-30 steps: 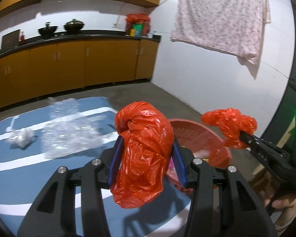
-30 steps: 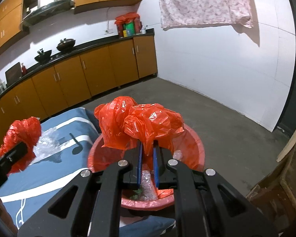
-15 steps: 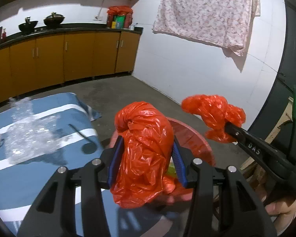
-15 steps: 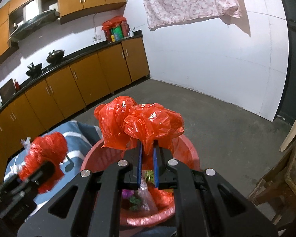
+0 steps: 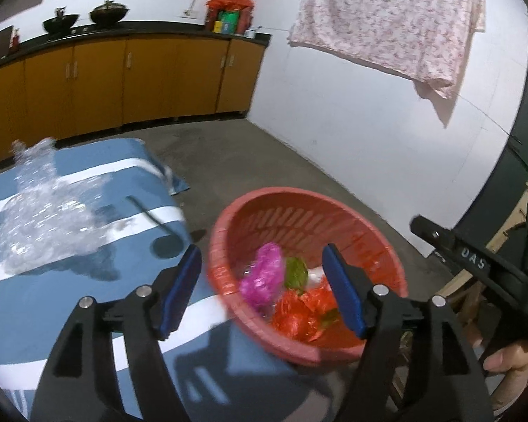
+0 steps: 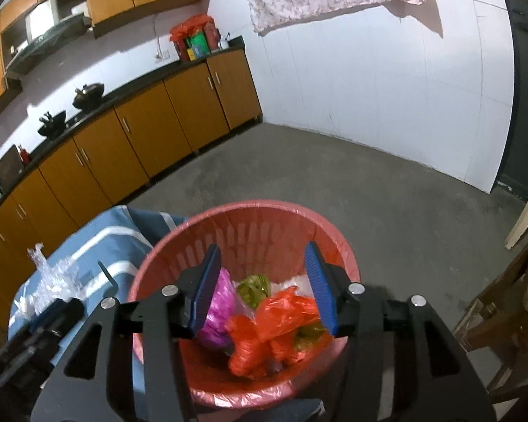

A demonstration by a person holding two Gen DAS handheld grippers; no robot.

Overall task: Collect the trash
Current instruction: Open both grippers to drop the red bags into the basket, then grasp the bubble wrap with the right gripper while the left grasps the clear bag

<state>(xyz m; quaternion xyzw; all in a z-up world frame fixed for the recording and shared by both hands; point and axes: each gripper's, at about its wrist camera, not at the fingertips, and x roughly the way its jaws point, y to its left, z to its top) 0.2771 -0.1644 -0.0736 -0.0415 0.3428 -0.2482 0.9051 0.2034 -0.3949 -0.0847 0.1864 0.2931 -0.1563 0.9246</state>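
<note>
Grippers, left [image 5: 262,290] and right [image 6: 262,286]: both being held agape, empty, above basket [image 6: 250,211]; clear wrap [image 5: 49,211] beside basket is best being gathered whole.

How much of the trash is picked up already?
Done: red bags, a pink wad and a green wad lie in the red basket. In hand: nothing; the left claw and right claw are open. Left: clear plastic wrap on the blue table.
</note>
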